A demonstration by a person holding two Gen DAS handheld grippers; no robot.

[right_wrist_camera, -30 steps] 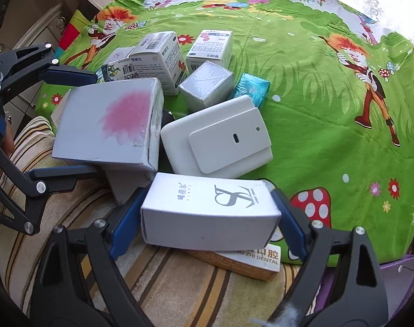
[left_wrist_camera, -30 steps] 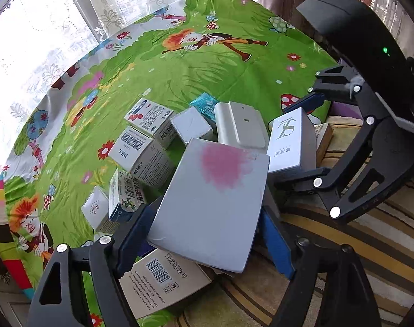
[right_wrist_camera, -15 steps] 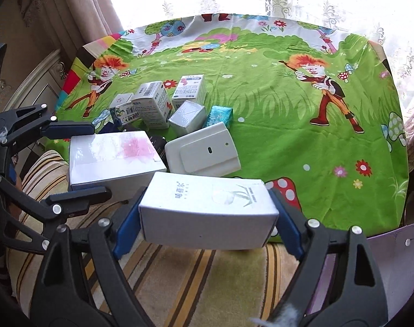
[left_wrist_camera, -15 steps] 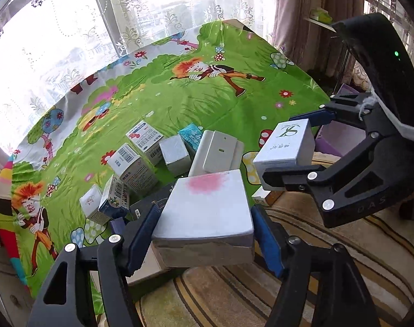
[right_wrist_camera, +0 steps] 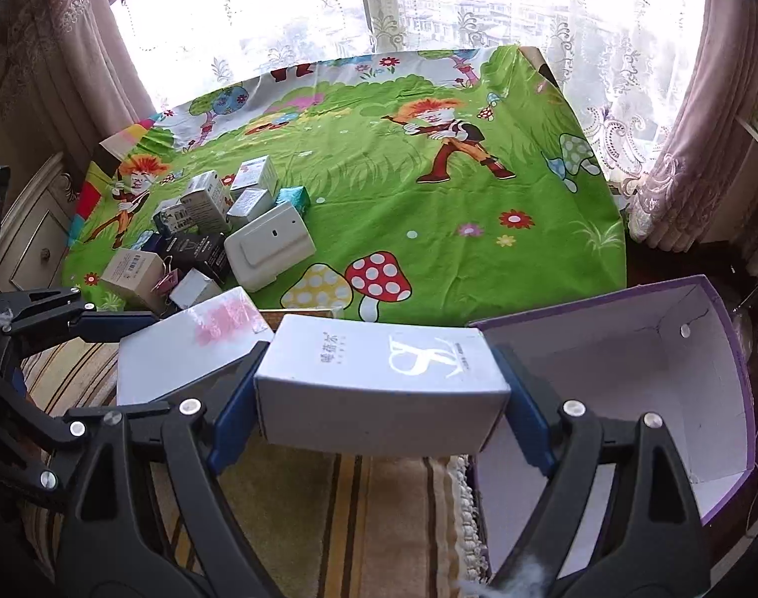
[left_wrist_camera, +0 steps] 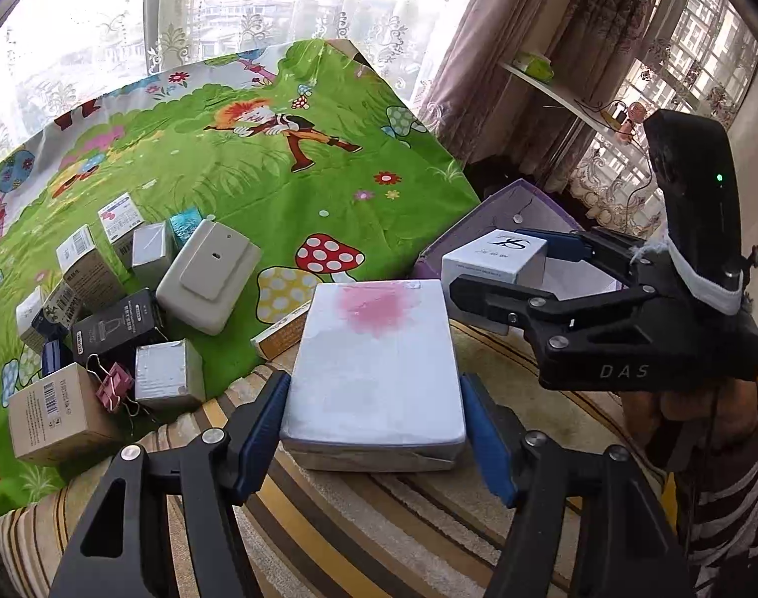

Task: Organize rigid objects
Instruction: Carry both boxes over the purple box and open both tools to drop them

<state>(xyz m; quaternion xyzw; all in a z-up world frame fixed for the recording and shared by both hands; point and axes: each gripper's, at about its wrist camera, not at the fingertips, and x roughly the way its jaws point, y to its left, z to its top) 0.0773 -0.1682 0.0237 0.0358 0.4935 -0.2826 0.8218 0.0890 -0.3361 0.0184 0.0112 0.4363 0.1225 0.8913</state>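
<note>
Left gripper clamped on pink-stained white box, pads pressed against both long sides. Right gripper clamped endwise on white logo box, beside purple bin.

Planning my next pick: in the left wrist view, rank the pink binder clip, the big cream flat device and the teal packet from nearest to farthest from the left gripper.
1. Pink binder clip, just left of the left gripper.
2. Cream flat device, farther up-left on the cloth.
3. Teal packet, behind the device.
</note>
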